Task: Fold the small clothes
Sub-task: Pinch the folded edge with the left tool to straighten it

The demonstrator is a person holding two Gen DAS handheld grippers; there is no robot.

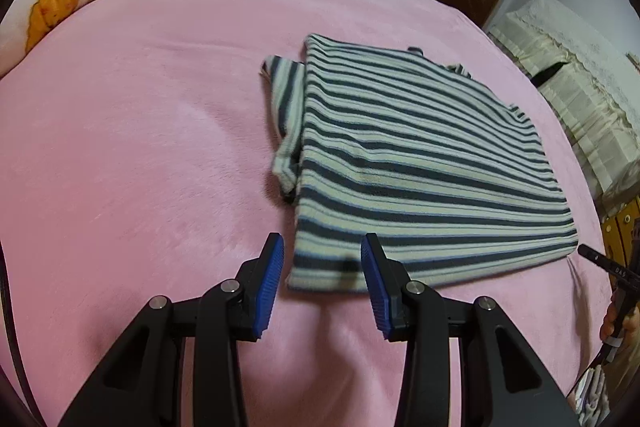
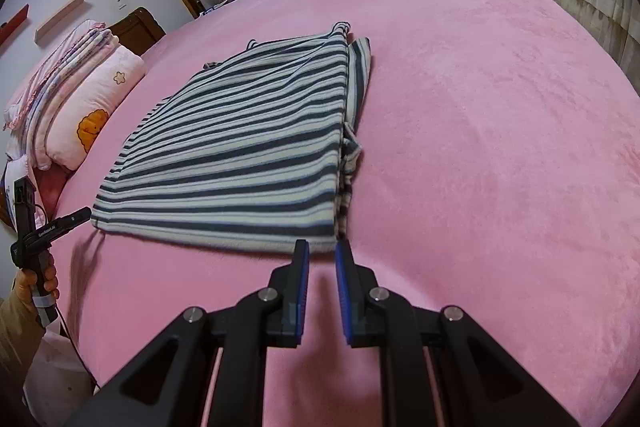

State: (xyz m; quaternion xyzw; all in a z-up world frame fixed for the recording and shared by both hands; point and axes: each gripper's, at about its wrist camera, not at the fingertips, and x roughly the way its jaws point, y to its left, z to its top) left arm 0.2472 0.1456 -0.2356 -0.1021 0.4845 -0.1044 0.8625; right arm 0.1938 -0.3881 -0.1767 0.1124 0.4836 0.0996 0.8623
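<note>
On the pink bed [image 1: 140, 147] the striped garment [image 1: 420, 163] lies flat at twelve o'clock; left tongs [image 1: 322, 269] spread, right tongs [image 2: 322, 263] nearly together, both empty: pinch near-hem corners evenly.

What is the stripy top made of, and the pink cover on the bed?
Stripy top: probably soft fleece; its stripes look fuzzy and matte, not shiny. Pink cover: likely plush, velvety fabric; brushed patches show lighter and darker where the nap lies differently.
</note>
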